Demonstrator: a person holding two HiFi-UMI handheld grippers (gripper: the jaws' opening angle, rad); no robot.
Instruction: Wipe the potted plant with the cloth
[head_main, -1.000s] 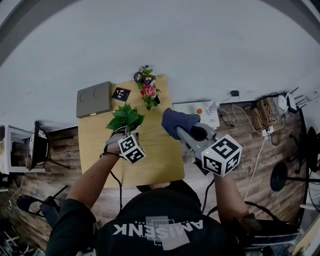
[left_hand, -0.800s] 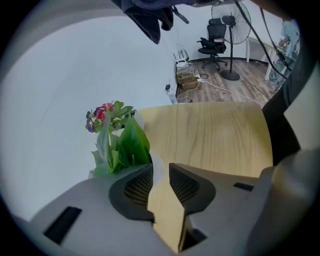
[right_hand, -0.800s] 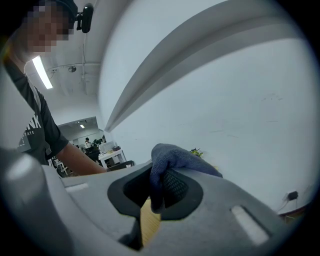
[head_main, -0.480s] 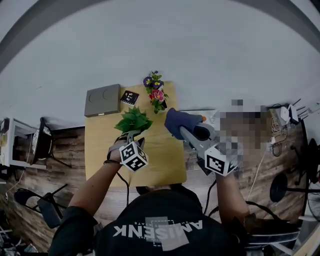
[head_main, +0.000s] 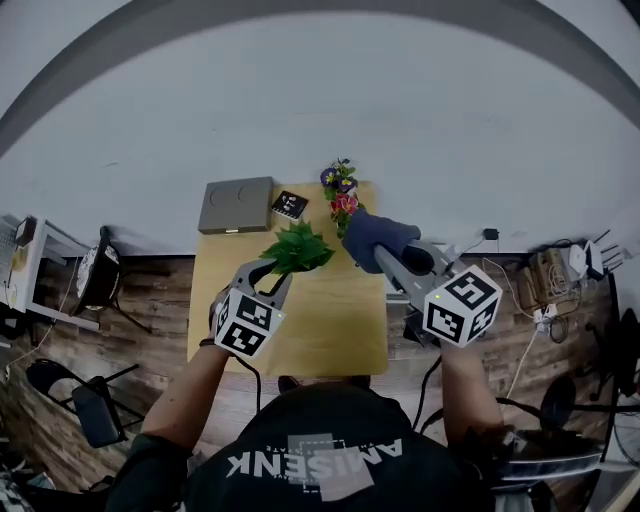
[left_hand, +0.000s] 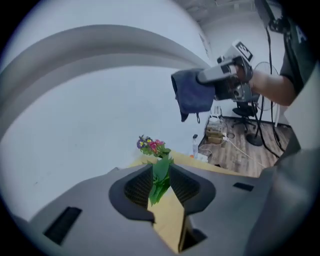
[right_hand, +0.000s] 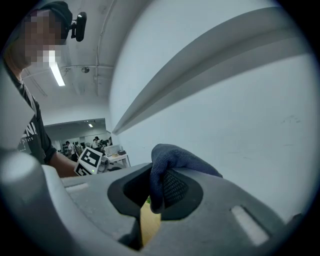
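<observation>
Over the table's (head_main: 330, 325) far half, left gripper (left_hand: 161, 182) pinches the potted plant (head_main: 298, 247) by its leaves, evidently to steady it — right gripper (right_hand: 156, 192), clamped on the cloth (head_main: 375, 235), hangs just right, seemingly poised to wipe.

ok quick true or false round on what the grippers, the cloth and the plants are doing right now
1. The right gripper is shut on a dark blue cloth. True.
2. The left gripper is empty. False: its fingers pinch the green plant.
3. The cloth is pressed against the green leaves. False: it hangs in the air, apart from them.
4. Purple and pink flowers stand at the far edge of the table. True.
5. The grey box sits at the table's near right corner. False: it is at the far left corner.
</observation>
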